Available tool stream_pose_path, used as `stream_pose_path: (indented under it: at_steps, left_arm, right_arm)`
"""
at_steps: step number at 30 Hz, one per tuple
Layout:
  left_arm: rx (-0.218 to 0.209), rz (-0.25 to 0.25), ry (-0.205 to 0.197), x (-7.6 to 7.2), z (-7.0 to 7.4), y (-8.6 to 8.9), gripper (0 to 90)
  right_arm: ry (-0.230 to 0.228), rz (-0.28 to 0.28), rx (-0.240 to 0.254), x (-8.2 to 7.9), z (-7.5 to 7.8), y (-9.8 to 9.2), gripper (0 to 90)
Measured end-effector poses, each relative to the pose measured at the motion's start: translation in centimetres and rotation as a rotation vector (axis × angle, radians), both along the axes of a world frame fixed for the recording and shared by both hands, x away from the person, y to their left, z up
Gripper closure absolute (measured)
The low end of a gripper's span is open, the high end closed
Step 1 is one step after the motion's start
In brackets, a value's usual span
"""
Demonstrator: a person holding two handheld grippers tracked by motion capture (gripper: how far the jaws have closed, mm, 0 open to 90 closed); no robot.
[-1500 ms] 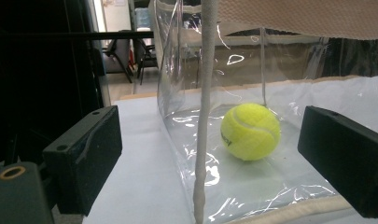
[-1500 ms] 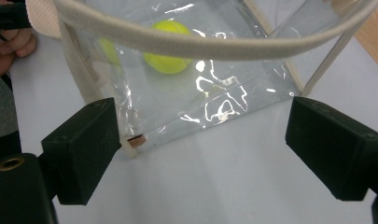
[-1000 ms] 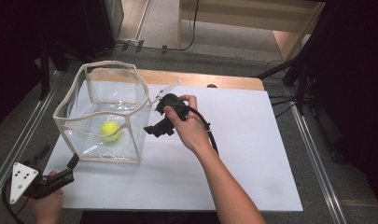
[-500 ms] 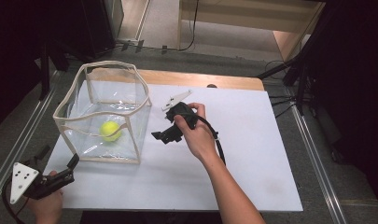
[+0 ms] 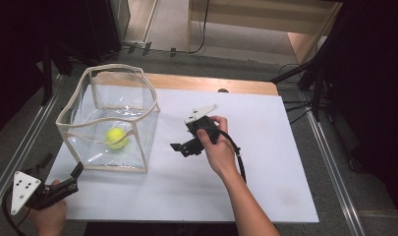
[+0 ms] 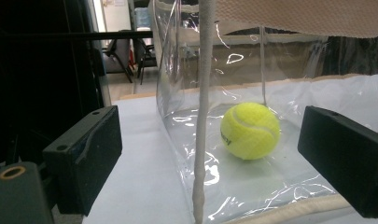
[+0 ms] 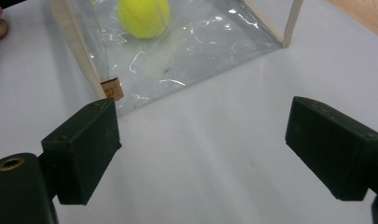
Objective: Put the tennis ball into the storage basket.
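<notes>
High view: the tennis ball (image 5: pixel 116 138) sits on the floor of the clear box (image 5: pixel 137 123) on the bench (image 5: pixel 265 187). The right hand-held gripper (image 5: pixel 179 147) hovers just right of the box, jaws apart and empty — the left hand-held gripper (image 5: pixel 78 169) waits at the box's near corner, jaws apart too.

Clear plastic open-top box with beige fabric trim (image 5: pixel 108 120) sits on the left part of the white tabletop (image 5: pixel 265 167), yellow-green tennis ball (image 5: pixel 116 138) resting on its floor. Right claw (image 5: pixel 179 147) is over bare tabletop just right of the box, jaws apart with nothing between them, grey three-cornered plate on top, black cable running back along the forearm. Left claw (image 5: pixel 77 170) sits at the tabletop's near-left corner, just off the box's front corner, jaws apart and empty.
</notes>
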State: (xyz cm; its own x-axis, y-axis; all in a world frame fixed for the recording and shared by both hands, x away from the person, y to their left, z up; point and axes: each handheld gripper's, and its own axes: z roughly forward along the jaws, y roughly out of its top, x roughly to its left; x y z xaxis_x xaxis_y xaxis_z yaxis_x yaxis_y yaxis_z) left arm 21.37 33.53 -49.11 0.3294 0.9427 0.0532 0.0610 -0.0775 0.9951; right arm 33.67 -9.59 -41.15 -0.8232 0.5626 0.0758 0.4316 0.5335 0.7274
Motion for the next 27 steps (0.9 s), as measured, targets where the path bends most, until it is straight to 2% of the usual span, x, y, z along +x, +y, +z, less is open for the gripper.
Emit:
stream_pose_path:
  at_steps: [27]
  left_arm:
    - [0.005,-0.001,0.0,0.0,0.0,-0.1,6.8]
  right_arm:
    - [-0.031,-0.091,0.065,-2.7,-3.2,-5.6,9.1]
